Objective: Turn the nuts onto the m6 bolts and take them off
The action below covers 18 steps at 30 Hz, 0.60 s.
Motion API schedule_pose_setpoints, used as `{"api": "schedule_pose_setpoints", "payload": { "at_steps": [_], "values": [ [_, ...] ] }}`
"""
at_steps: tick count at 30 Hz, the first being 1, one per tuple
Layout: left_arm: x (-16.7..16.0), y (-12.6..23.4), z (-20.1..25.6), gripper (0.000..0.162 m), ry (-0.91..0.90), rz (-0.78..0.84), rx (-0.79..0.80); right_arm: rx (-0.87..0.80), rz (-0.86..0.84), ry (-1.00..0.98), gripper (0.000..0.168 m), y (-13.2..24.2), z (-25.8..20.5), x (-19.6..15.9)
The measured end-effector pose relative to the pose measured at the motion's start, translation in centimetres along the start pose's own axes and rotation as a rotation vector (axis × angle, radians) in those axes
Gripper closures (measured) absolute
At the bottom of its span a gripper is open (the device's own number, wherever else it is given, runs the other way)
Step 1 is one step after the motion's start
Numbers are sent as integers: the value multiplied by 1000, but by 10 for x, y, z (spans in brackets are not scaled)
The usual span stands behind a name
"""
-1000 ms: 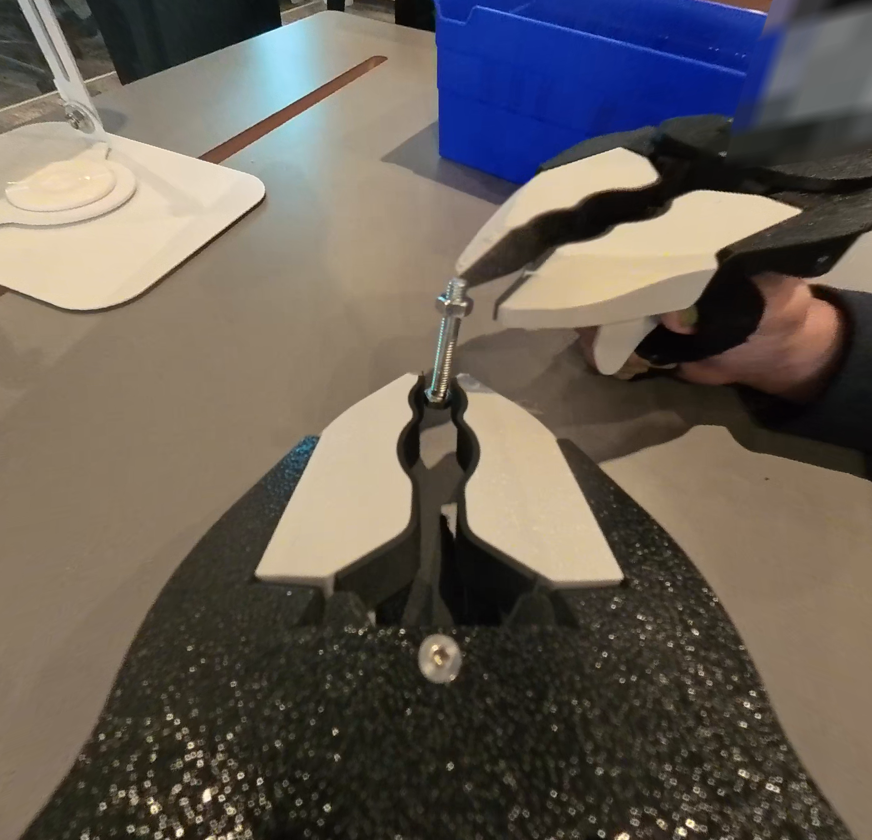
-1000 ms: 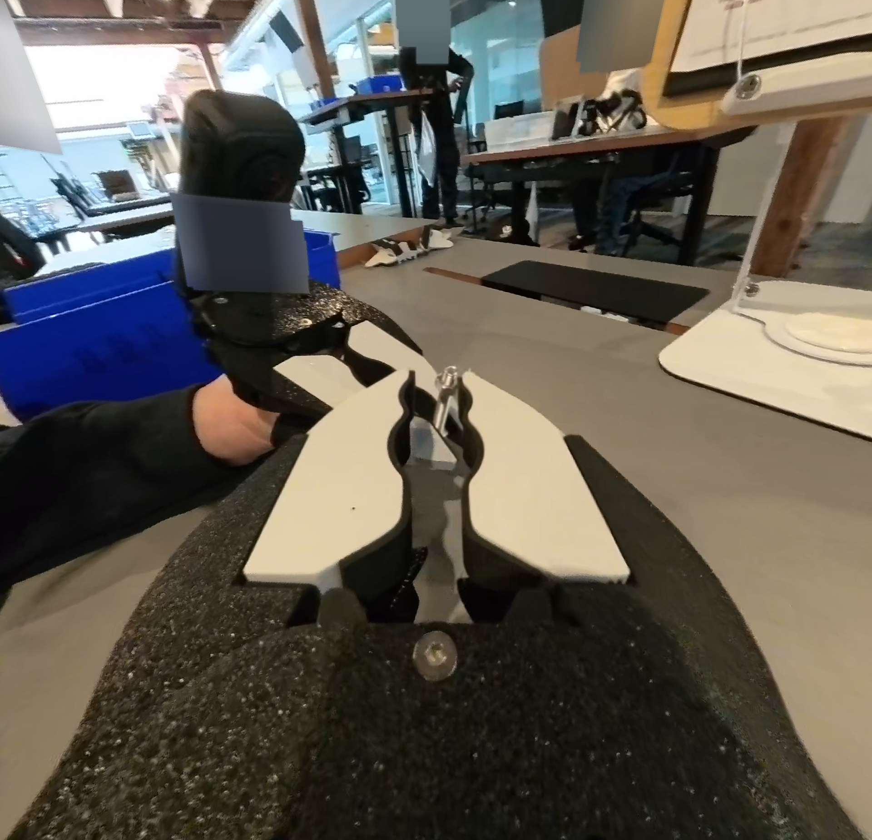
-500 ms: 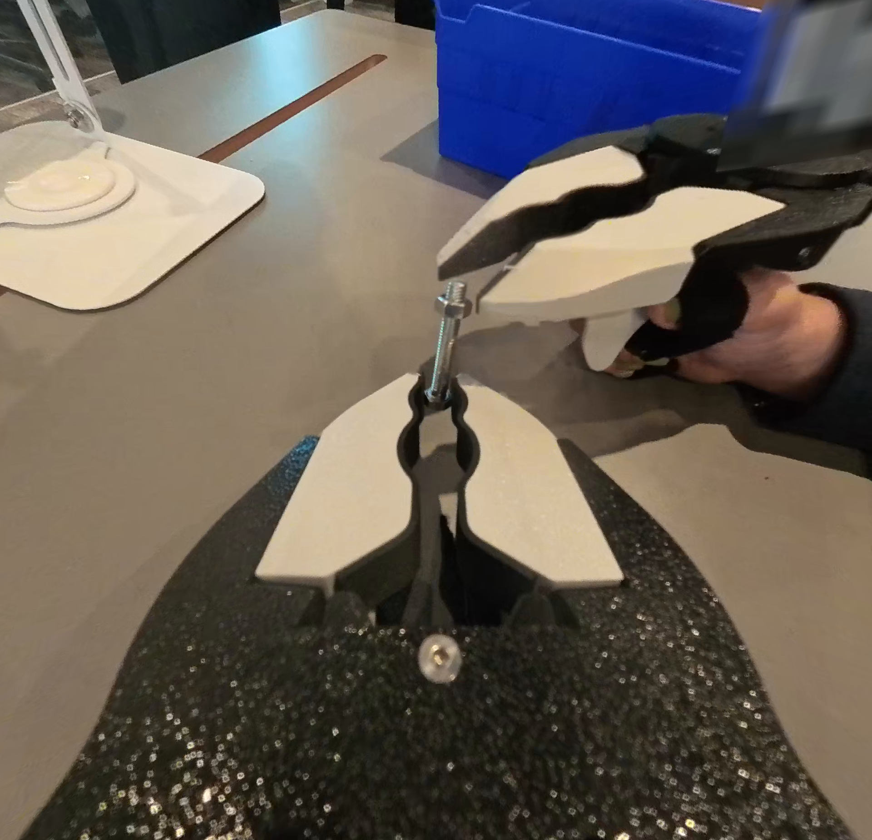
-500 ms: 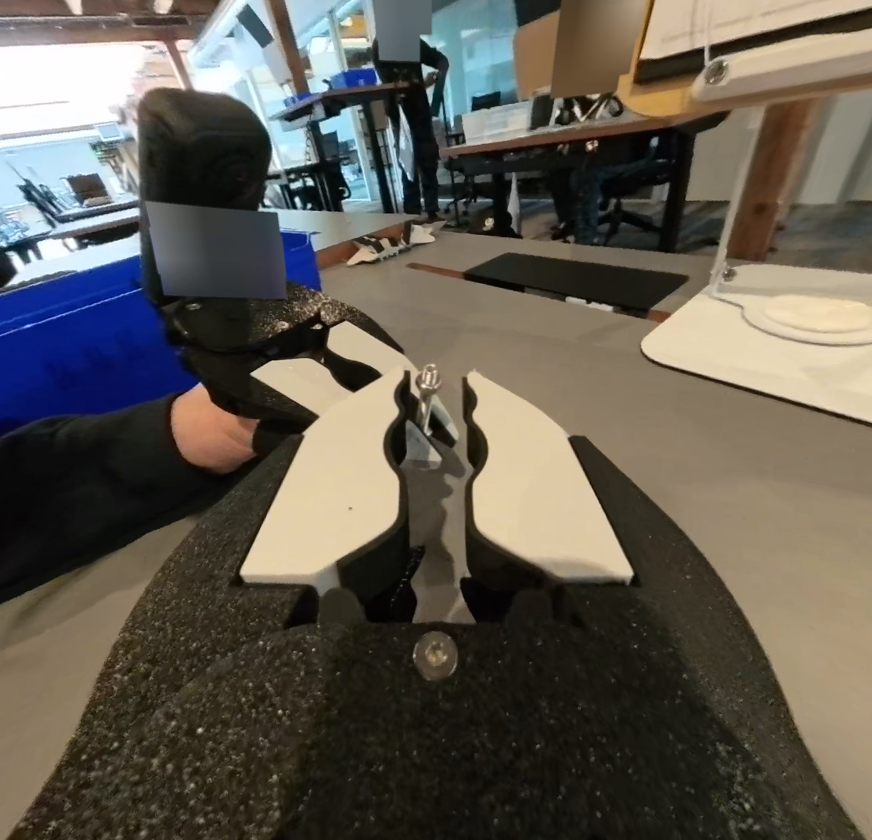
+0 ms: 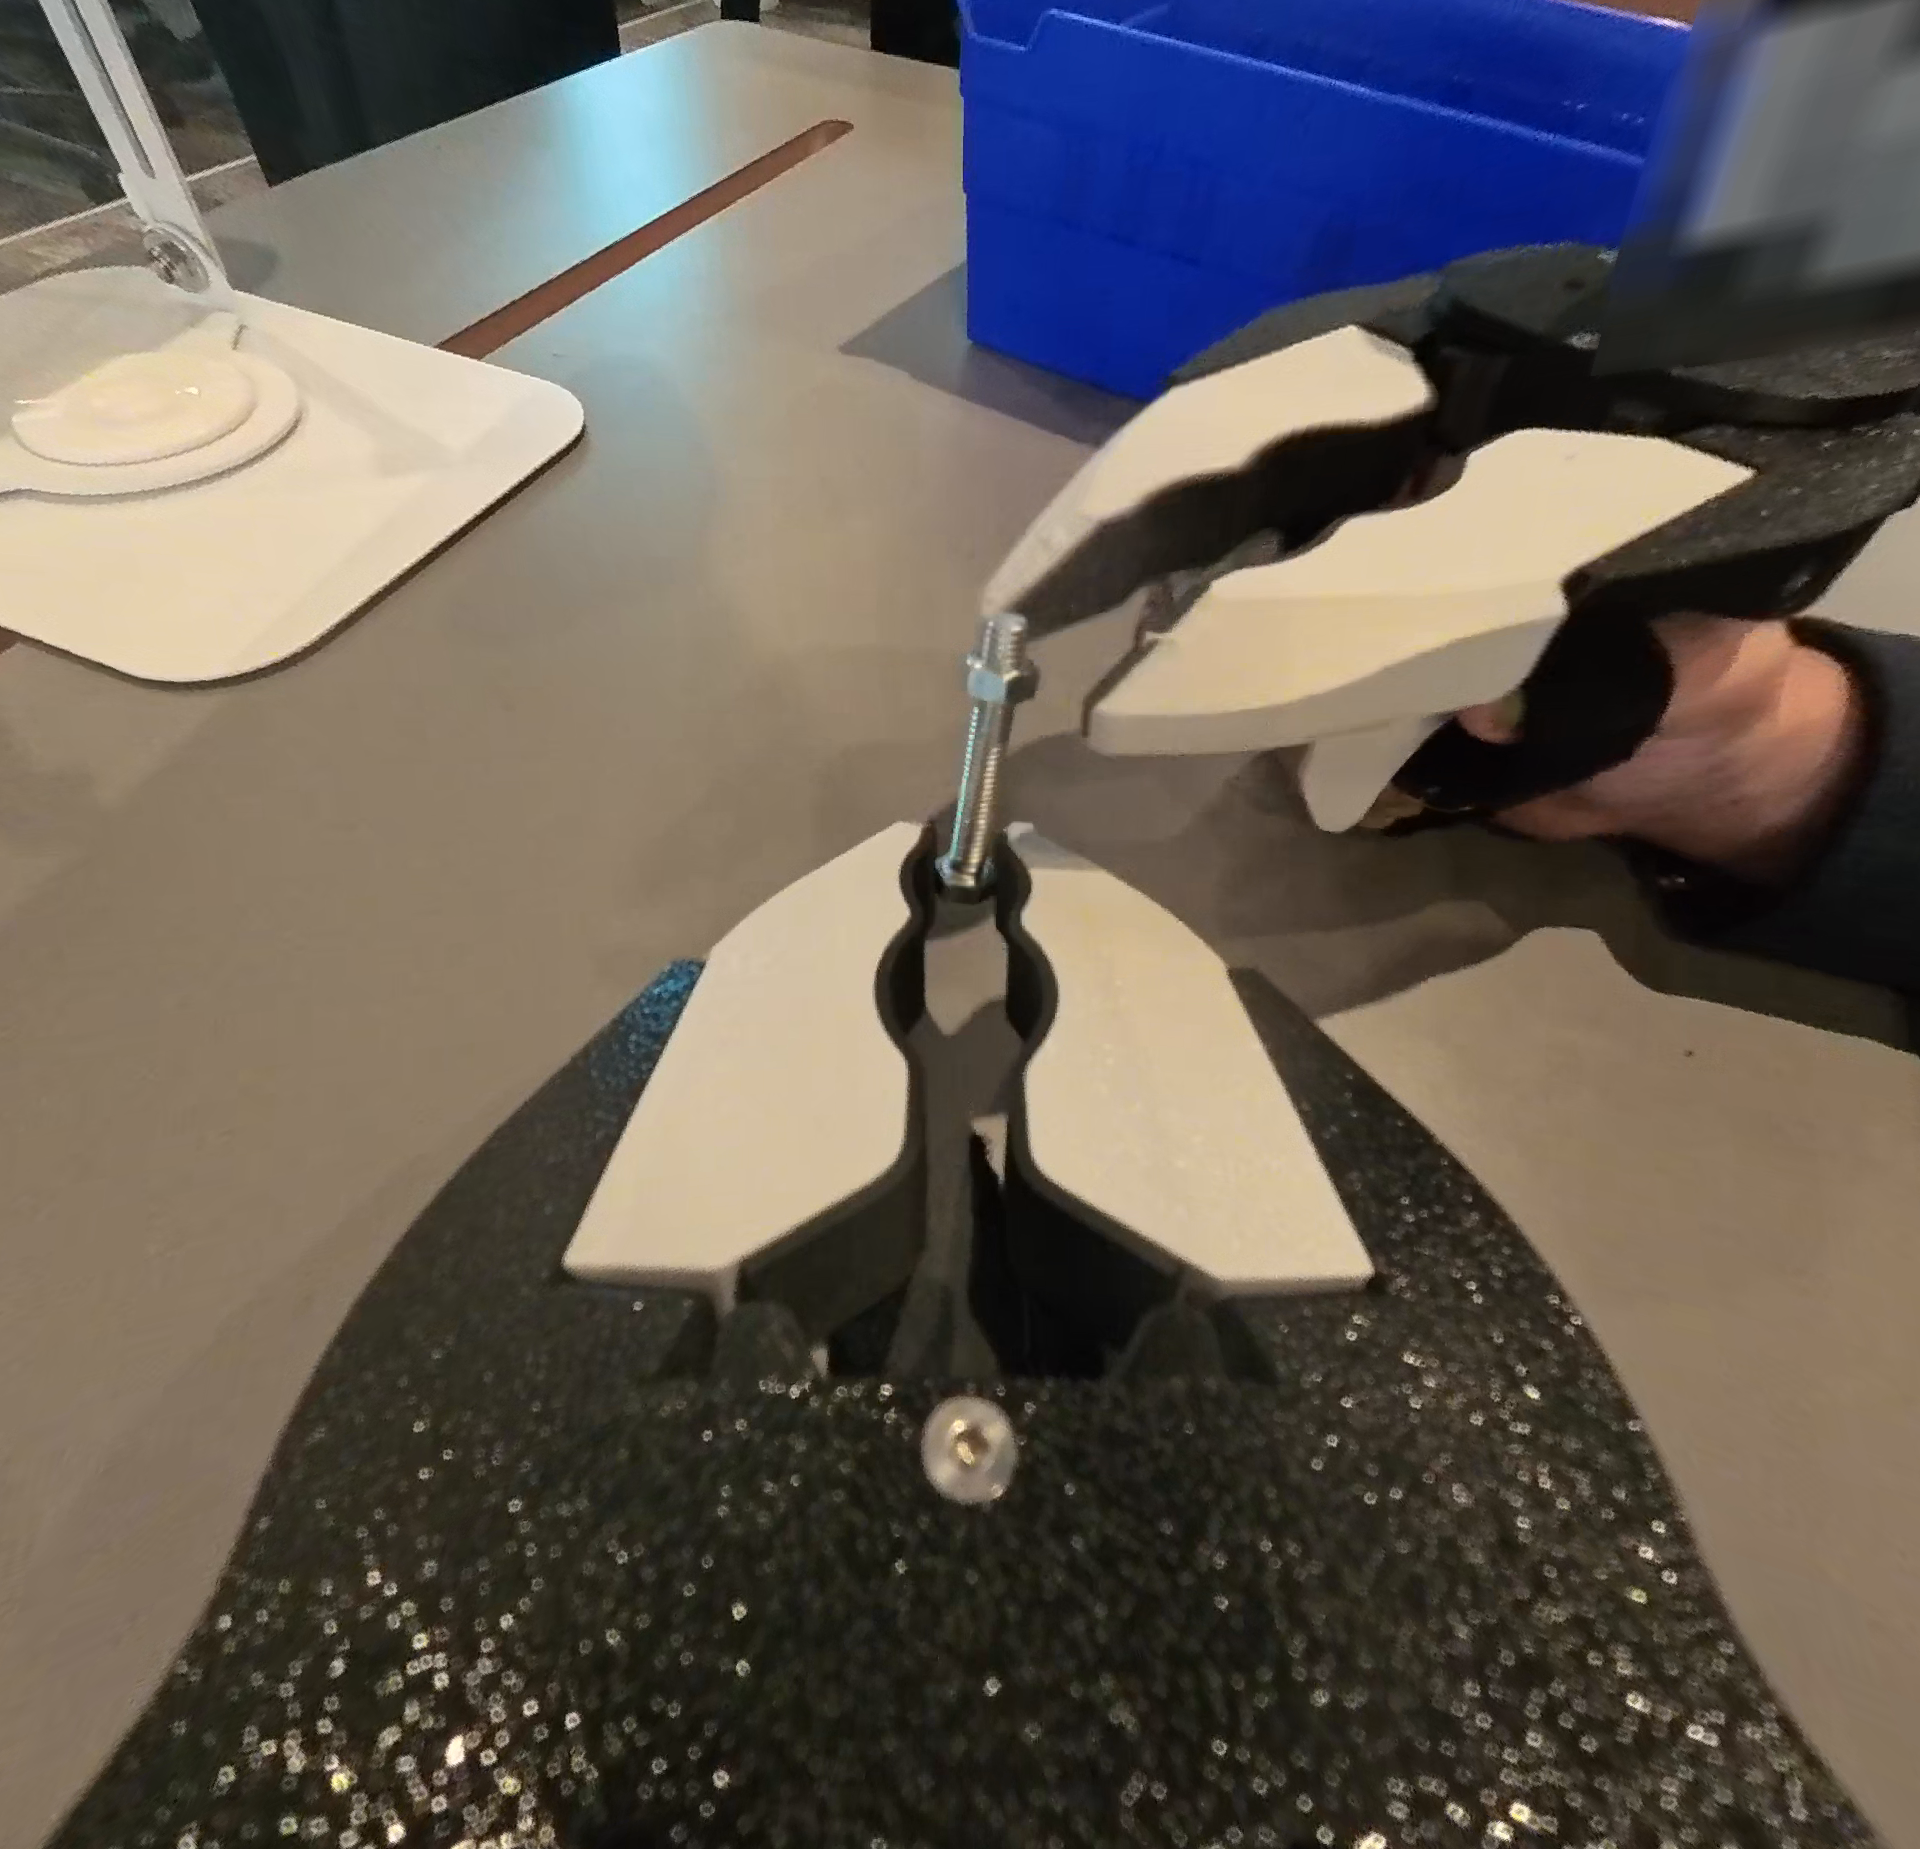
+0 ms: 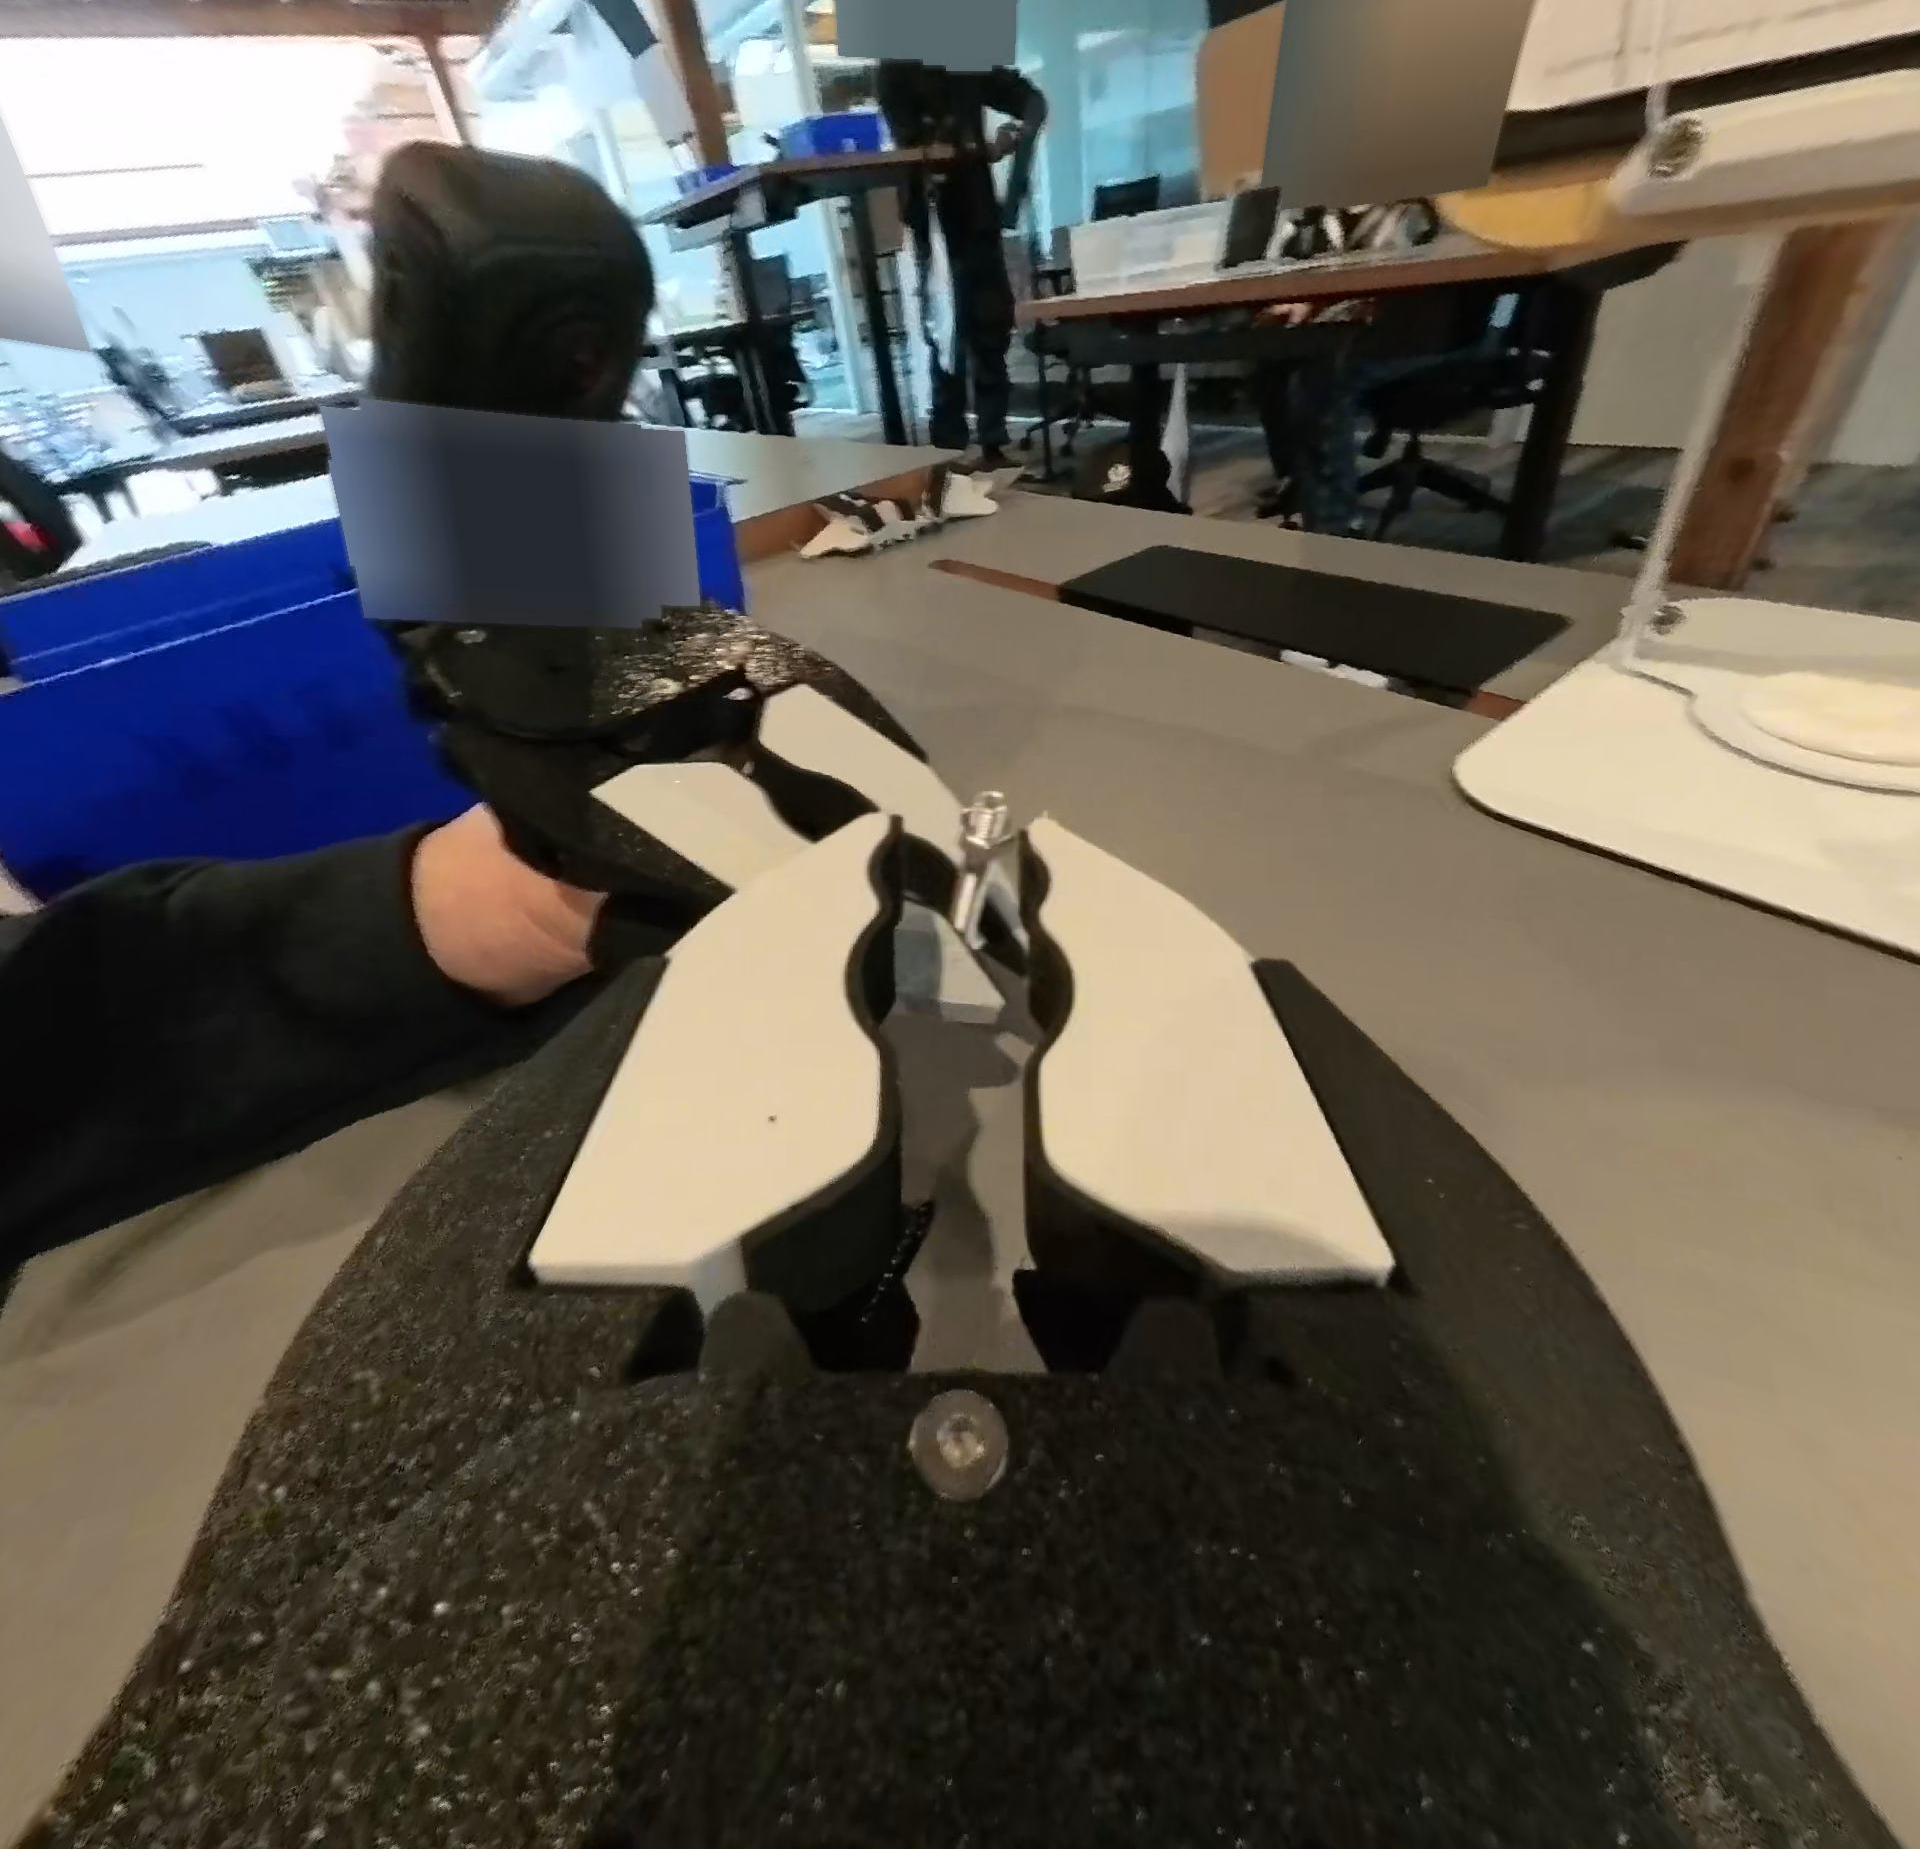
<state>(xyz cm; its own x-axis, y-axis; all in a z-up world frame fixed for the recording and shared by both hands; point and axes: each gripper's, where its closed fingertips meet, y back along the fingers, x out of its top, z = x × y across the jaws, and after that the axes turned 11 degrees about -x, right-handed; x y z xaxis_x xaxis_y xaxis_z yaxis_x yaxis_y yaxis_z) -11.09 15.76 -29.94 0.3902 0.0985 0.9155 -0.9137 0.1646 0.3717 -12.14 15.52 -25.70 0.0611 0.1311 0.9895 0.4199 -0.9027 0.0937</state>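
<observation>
My left gripper (image 5: 964, 869) is shut on the head end of a silver M6 bolt (image 5: 977, 760), which stands tilted up from its tips above the grey table (image 5: 520, 864). A silver nut (image 5: 1000, 672) sits on the thread just below the bolt's top end. My right gripper (image 6: 961, 828) is open, with its tips on either side of the nut (image 6: 985, 823) and bolt top. In the left wrist view the right gripper (image 5: 1049, 656) comes in from the right, its upper finger at the bolt's end. The left gripper (image 6: 727, 791) shows in the right wrist view.
A blue bin (image 5: 1299, 168) stands at the back right of the table. A white base plate with an upright stand (image 5: 260, 511) lies at the left, also in the right wrist view (image 6: 1714, 843). A black mat (image 6: 1320, 615) lies farther off. A person (image 6: 966, 241) stands at distant desks. My hands' fingertips stand some 4 cm from each other.
The right gripper's jaws have opened a little around the bolt's top, and it has shifted slightly. The left gripper and the bolt have stayed in place.
</observation>
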Motion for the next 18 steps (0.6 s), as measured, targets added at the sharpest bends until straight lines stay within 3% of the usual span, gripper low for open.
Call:
{"api": "schedule_pose_setpoints", "payload": {
  "at_steps": [3, 9, 11, 14, 18],
  "values": [
    [0, 0, 0, 152, 1, 0, -1, 61, 27, 19, 162, 6, -9, 3],
    [0, 0, 0, 152, -1, -3, -2, -37, 6, 0, 145, 0, 6, 1],
    [0, 0, 0, 152, -1, -3, 0, -4, -13, 15, 146, -1, 1, -2],
    [0, 0, 0, 152, 1, 1, -1, 76, 20, 30, 162, 6, -11, 2],
    [0, 0, 0, 152, 1, 1, 0, -8, 20, -4, 153, 4, 3, 3]
  ]
}}
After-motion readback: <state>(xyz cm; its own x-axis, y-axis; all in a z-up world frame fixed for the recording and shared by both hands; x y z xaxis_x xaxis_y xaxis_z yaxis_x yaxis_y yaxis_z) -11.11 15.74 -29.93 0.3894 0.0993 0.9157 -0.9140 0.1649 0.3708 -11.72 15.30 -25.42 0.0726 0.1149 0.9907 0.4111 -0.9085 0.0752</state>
